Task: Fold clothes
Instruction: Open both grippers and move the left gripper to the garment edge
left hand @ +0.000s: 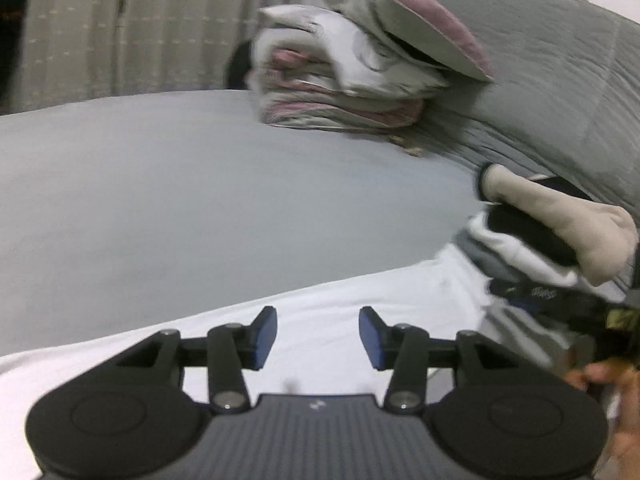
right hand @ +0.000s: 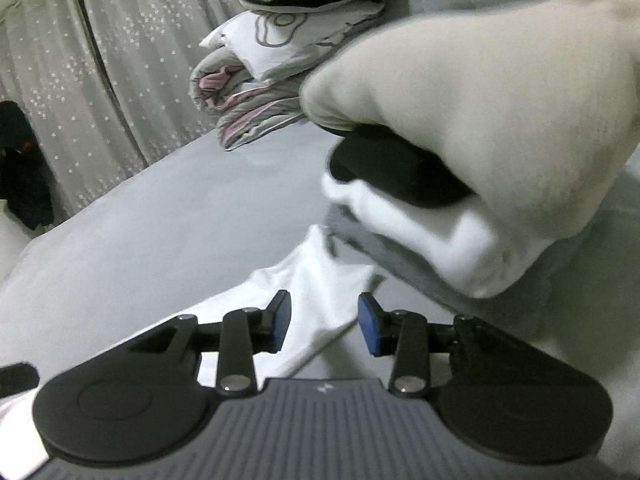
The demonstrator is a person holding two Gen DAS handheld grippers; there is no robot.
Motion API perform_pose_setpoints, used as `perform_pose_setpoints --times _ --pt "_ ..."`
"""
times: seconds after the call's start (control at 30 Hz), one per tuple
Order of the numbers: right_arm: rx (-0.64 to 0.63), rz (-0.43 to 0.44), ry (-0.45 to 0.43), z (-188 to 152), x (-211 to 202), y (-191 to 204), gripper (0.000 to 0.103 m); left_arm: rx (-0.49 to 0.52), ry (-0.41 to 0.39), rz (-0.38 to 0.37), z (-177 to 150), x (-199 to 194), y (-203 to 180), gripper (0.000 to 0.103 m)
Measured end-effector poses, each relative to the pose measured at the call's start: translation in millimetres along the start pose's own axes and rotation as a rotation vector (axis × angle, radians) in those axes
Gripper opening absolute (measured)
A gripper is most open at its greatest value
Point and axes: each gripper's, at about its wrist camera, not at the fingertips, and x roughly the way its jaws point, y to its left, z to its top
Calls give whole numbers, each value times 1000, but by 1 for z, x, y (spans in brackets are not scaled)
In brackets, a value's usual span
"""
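A white garment [left hand: 340,304] lies flat on the grey bed sheet [left hand: 200,200], under my left gripper [left hand: 318,338], which is open with nothing between its blue pads. In the right wrist view a strip of the same white garment [right hand: 304,280] runs under my right gripper [right hand: 324,326], also open and empty. Just beyond it sits a stack of folded clothes [right hand: 480,120]: cream on top, then black, white and grey layers. In the left wrist view this stack of folded clothes [left hand: 560,224] is at the right.
A pile of folded bedding and a mauve pillow [left hand: 360,64] rests at the far side of the bed, against a grey quilt [left hand: 540,80]. A pale curtain [right hand: 100,60] hangs behind. A hand [left hand: 600,380] shows at the lower right of the left view.
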Motion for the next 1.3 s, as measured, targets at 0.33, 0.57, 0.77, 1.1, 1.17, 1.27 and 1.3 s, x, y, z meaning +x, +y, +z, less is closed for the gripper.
perform_pose_setpoints --times 0.33,0.57,0.77,1.1,1.17,1.27,1.3 --pt "-83 62 31 8 -32 76 45 -180 -65 142 -20 -80 96 49" --pt "-134 97 62 5 -42 135 47 -212 -75 260 -44 -109 154 52" --pt "-169 160 166 -12 -39 185 47 -197 -43 449 -64 -111 204 52" --pt "-357 219 274 -65 -27 262 47 -277 7 564 -80 -101 258 49" --pt "-390 231 289 -75 -23 271 47 -295 12 554 -83 -99 266 32" --pt "-443 248 309 -90 -18 284 47 -282 -7 541 -87 -97 264 22" --pt "-469 250 309 -95 -17 288 47 -274 -16 549 -89 -98 263 22"
